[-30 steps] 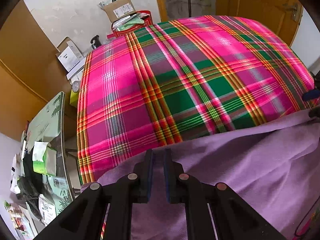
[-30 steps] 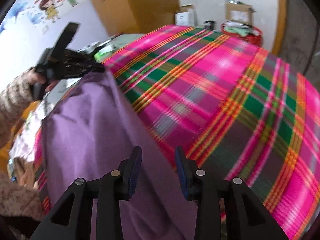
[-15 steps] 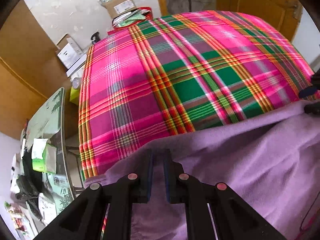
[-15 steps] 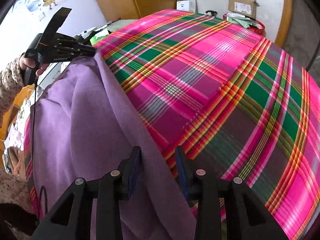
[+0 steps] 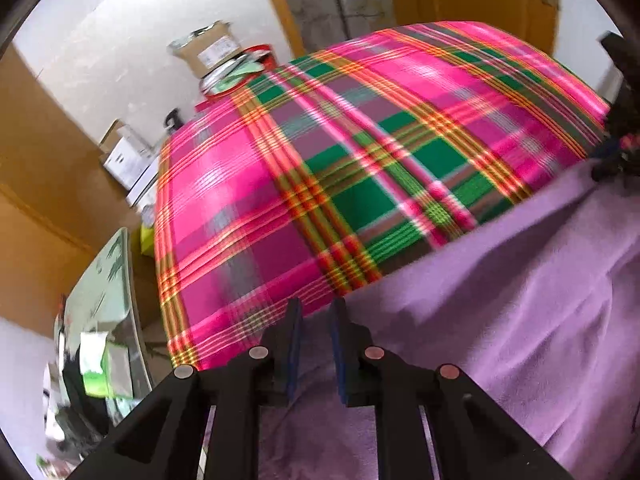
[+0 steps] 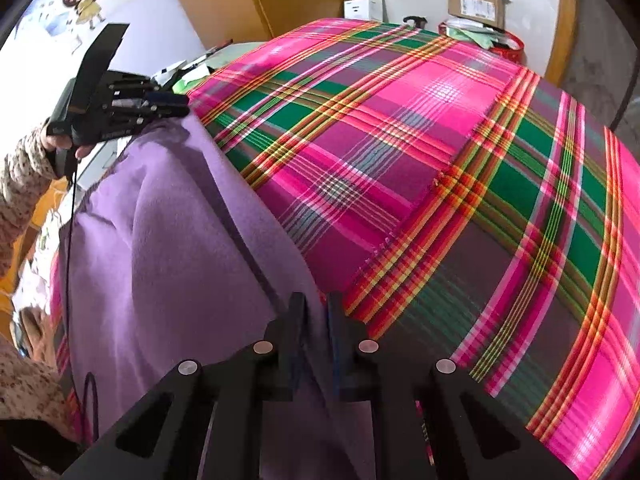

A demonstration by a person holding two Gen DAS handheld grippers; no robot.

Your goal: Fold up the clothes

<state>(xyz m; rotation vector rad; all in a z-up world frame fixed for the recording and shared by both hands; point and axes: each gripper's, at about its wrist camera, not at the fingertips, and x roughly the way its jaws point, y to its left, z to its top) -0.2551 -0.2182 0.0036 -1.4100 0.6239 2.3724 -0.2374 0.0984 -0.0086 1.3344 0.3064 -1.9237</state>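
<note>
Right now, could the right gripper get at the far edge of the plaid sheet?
Probably not: the right gripper is shut on the purple garment, and the plaid sheet stretches well ahead, unobstructed.

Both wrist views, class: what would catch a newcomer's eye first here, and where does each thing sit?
The bright pink, green and orange plaid cloth dominates, spread wide across the surface in both views. Over its near edge hangs a purple garment, pinched along its top edge by the left gripper and the right gripper. On the wall at upper left in the right wrist view is a cartoon mural.
</note>
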